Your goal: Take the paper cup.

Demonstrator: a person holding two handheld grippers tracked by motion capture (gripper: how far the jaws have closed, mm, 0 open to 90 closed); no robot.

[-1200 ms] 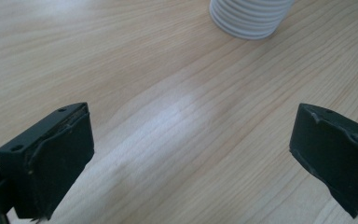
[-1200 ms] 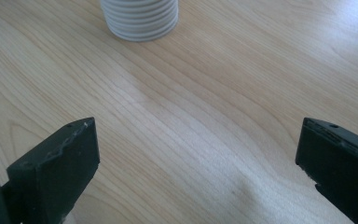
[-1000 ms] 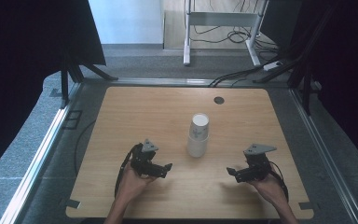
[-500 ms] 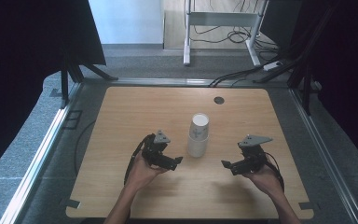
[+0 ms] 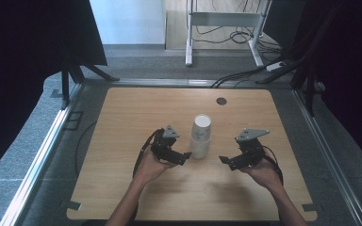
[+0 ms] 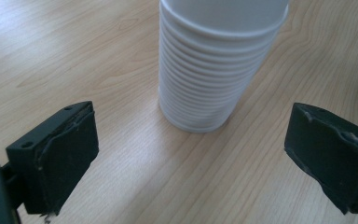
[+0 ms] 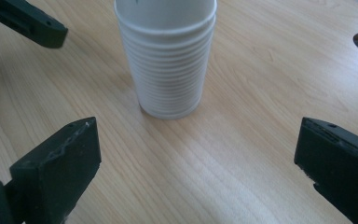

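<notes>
High view: stack of white cups (image 5: 201, 136) stands upright mid-counter (image 5: 122, 122); left hand-held gripper (image 5: 186, 156) just beside it, right hand-held gripper (image 5: 222, 160) near.

Left gripper view: jaws released, just closing slightly, nothing between them; stack ahead.

Right gripper view: jaws released. Judged step: approach. Next: bracket the stack, then grip.

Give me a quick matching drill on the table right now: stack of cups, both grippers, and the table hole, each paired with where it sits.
Things:
1. stack of white cups
2. left gripper
3. right gripper
4. round hole in the table

Places:
A. far side of the tabletop
B. close to the stack's left side, open
C. table centre, upright
D. right of the stack, farther off, open

Pairs: 1-C, 2-B, 3-D, 4-A
</notes>
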